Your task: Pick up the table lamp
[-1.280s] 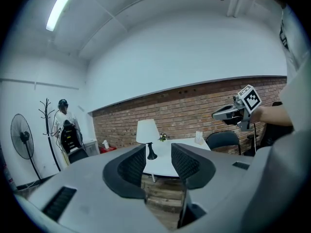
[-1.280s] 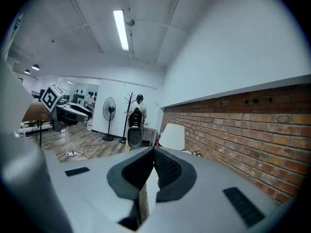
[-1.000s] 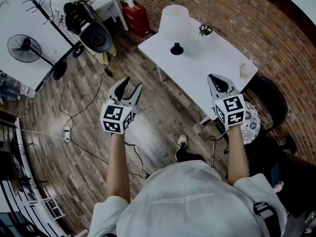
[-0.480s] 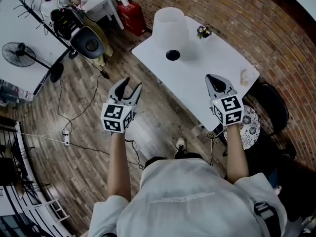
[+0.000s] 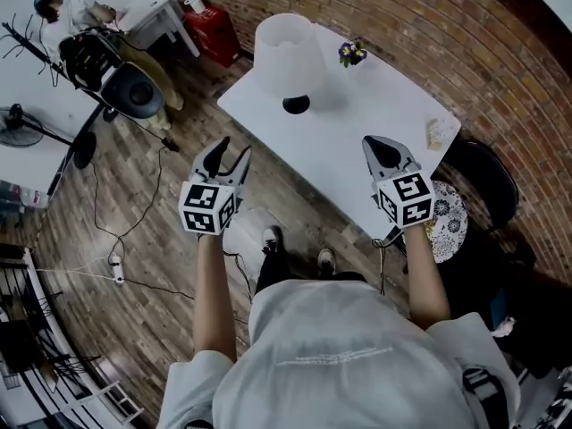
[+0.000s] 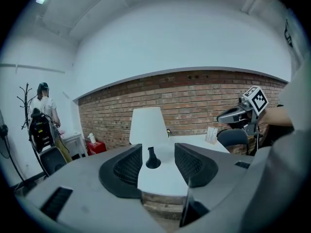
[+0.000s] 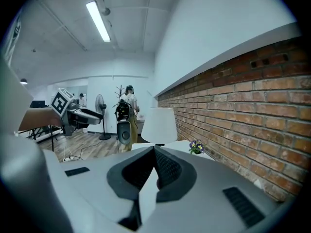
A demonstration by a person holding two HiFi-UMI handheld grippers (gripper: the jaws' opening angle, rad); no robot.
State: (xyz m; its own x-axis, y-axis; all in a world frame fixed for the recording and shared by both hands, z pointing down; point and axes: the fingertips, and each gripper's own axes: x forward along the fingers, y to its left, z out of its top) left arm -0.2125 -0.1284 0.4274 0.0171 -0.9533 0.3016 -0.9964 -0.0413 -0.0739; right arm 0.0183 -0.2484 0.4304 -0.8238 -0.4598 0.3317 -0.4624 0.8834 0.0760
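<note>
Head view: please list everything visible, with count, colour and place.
table lamp: one, white shade, black base, table's far-left end
table: one, white, beside brick wall
flowers: one bunch, purple, on table near wall
container: one, red, floor beyond table
chair: one, black, right of table
fan: one, black, floor, far left
left gripper: one, grey, open, above floor
right gripper: one, grey, shut, above table

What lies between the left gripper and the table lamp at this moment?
Only wooden floor, then bare white tabletop, between the left gripper and the table lamp; the head view shows this.
</note>
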